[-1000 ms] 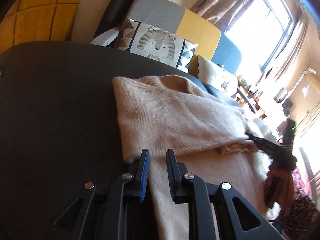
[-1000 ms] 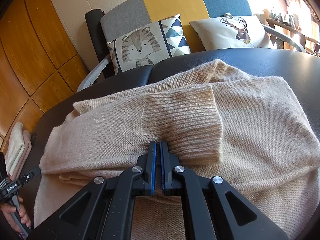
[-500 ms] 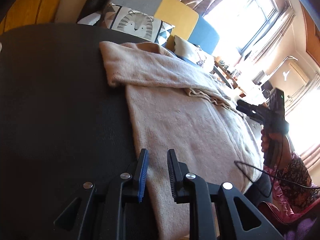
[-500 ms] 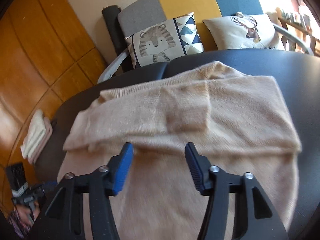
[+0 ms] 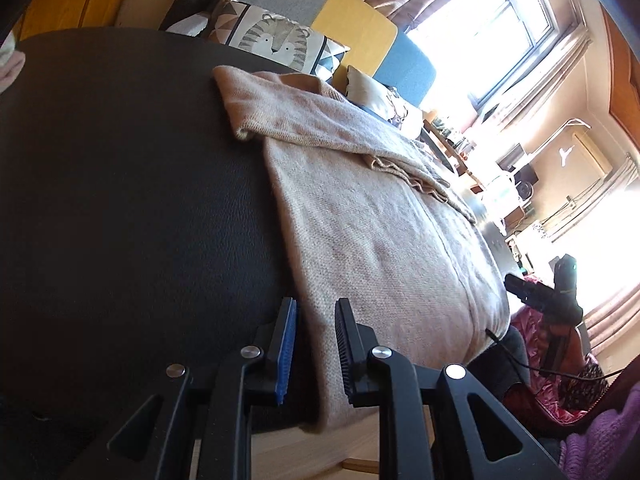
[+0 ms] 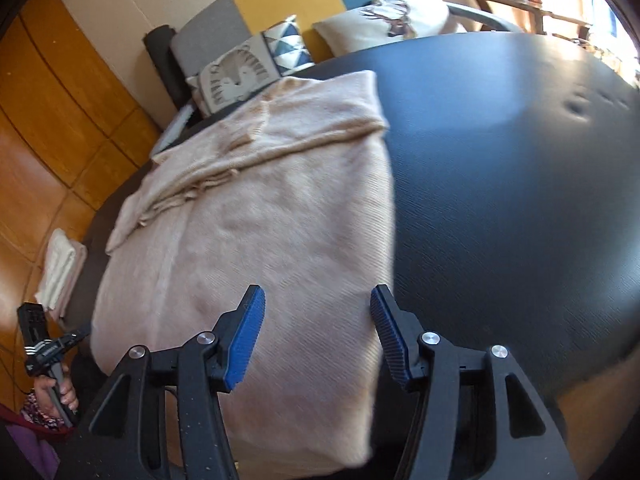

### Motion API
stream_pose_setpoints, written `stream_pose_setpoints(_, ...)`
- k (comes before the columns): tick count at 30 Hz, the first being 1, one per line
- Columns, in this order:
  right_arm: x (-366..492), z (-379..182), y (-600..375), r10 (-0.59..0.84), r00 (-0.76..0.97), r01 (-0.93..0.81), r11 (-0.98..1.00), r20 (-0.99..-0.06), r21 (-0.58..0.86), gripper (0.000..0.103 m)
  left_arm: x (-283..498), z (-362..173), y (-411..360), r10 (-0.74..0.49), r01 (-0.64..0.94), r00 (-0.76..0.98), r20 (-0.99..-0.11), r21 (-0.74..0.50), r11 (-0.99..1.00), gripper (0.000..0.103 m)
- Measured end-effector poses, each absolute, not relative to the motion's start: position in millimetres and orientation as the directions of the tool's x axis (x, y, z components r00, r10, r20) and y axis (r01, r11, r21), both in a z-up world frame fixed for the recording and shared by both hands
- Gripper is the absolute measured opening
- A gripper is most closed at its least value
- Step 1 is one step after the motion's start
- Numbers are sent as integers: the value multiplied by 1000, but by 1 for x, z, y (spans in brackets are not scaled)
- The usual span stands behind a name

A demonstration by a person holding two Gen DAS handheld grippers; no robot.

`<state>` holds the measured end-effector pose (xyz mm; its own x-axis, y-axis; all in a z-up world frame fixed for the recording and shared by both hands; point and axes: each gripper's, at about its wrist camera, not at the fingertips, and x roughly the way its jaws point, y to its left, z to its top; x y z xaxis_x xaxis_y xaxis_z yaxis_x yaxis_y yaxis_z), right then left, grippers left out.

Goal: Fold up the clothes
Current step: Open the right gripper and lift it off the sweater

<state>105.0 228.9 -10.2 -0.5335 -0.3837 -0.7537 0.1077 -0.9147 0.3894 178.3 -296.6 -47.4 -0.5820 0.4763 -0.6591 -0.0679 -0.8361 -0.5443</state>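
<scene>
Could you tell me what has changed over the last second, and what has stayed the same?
The right gripper, shut on the sweater's folded cuff a second ago, let go, opened wide and drew back toward the near hem. The left gripper also pulled back to the hem's left edge, its jaws unchanged. The sweater stays on the black table, sleeves folded across.

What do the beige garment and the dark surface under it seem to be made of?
Beige sweater: a soft knit, probably wool or a blend, judging by its fuzzy nap and fine ribbing. Dark tabletop: likely faux leather or vinyl, matte with a pebbled grain, soft sheen and dimples.
</scene>
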Motion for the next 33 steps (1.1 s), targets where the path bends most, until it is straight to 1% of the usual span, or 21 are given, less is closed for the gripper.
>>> stream_pose_setpoints(3, 116, -16, 246, -419, -518, 88, -893, -746, 441, 58, 182, -50, -299, 503, -72, -573, -647, -572, -817, 20)
stream_pose_setpoints(6, 124, -20, 255, -480, -510, 94, -856, -714, 508, 58, 185, -52, -302, 551, -81, -557, -622, -619, -781, 21)
stream_pose_setpoints(10, 131, -25, 253, -555, -485, 141, -812, -676, 566, 58, 193, -56, -297, 609, -120, -506, -611, -649, -751, 21)
stream_pose_setpoints(17, 135, -40, 262, -697, -444, 127, -671, -563, 731, 58, 198, -65, -301, 670, -116, -471, -574, -712, -692, 21)
stream_pose_setpoints(21, 137, -50, 266, -773, -402, 116, -575, -492, 810, 58, 200, -69, -297, 718, -141, -401, -569, -736, -662, 21)
stream_pose_setpoints(26, 137, -45, 255, -756, -371, 170, -627, -540, 760, 58, 197, -80, -286, 757, -156, -314, -572, -756, -636, 21)
stream_pose_setpoints(30, 137, -41, 245, -733, -350, 217, -669, -583, 711, 59, 196, -81, -286, 762, -158, -306, -571, -759, -632, 21)
stream_pose_setpoints(33, 137, -37, 238, -714, -336, 253, -697, -615, 671, 59, 197, -77, -281, 743, -170, -309, -593, -734, -657, 21)
